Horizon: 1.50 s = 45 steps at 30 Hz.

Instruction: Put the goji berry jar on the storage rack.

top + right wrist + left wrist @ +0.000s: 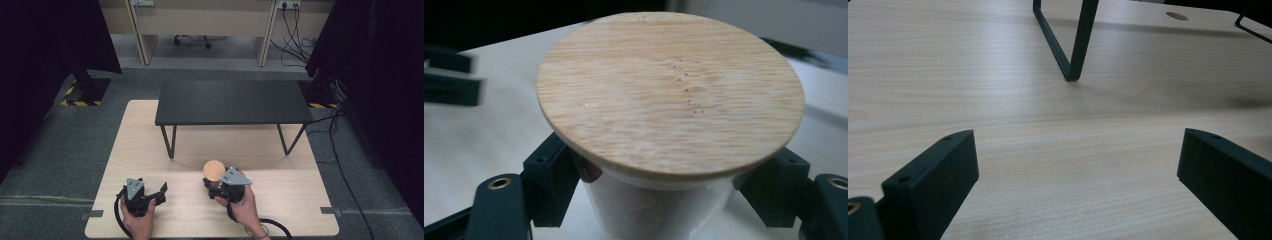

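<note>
1. Near the black stand (232,102) on the worktop (150,150), the right claw (216,181) grips a wooden-lidded jar (214,171).
2. Left claw (1075,165): jaws apart, empty.
3. Jaws clamp just under the lid (669,90); the glass may slip.

This is a lab or test room set up inside an office. The pale wooden counter (150,150) stands on grey carpet floor (65,145), with black curtain screens (45,40) hung at both sides on stands whose bases carry yellow-and-black hazard tape (70,97). Beyond the counter's far edge are beige office desk panels (200,20), a wheeled chair base (192,41), a wall socket (289,5) and loose black cables (295,45).
</note>
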Each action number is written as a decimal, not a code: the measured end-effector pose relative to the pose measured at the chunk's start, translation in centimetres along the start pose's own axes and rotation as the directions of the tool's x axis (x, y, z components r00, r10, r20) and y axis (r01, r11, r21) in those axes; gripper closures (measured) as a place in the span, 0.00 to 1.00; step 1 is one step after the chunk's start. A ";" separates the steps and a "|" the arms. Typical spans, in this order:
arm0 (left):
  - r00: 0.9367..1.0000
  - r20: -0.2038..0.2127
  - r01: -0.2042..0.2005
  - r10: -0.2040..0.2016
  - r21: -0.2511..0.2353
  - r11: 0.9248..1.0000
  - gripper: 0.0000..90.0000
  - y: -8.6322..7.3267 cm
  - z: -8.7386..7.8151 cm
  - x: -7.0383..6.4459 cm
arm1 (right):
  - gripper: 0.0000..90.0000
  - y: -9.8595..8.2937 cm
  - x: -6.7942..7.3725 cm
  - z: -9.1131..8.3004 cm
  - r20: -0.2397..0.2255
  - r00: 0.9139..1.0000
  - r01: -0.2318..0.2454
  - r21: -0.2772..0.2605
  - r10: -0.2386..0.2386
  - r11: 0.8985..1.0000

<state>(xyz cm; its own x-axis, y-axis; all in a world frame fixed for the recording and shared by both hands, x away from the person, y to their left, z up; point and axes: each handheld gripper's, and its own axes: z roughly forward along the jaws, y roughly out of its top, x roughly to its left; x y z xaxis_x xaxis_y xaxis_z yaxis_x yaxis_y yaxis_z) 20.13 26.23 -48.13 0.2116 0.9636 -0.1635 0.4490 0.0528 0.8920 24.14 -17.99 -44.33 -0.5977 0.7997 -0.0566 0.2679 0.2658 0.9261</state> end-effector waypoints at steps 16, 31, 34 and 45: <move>1.000 -0.023 0.010 -0.010 0.013 1.000 0.03 0.2 0.1 -0.4 | 0.29 -0.5 -1.7 -7.2 0.322 0.932 -0.180 0.006 0.168 0.984; 1.000 -0.018 0.010 -0.010 0.014 1.000 0.03 0.2 0.1 -0.3 | 0.29 2.6 -2.0 -8.4 0.338 0.928 -0.150 -0.047 0.157 0.988; 1.000 -0.017 0.009 -0.008 0.015 1.000 0.04 0.2 0.1 -0.3 | 0.29 2.8 -2.0 -8.2 0.336 0.928 -0.155 -0.043 0.161 0.987; 1.000 -0.016 0.009 -0.008 0.014 1.000 0.03 0.2 0.1 -0.3 | 0.29 5.9 -2.2 -8.3 0.349 0.929 -0.112 -0.065 0.127 0.992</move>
<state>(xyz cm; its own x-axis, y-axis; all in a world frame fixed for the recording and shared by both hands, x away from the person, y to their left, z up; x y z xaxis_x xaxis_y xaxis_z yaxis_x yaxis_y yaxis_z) 20.27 25.94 -47.94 0.1939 0.9672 -0.1642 0.4629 0.0573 0.8845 20.79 -22.61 -35.65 -0.2575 0.9641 -0.0649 0.2836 0.1396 0.9487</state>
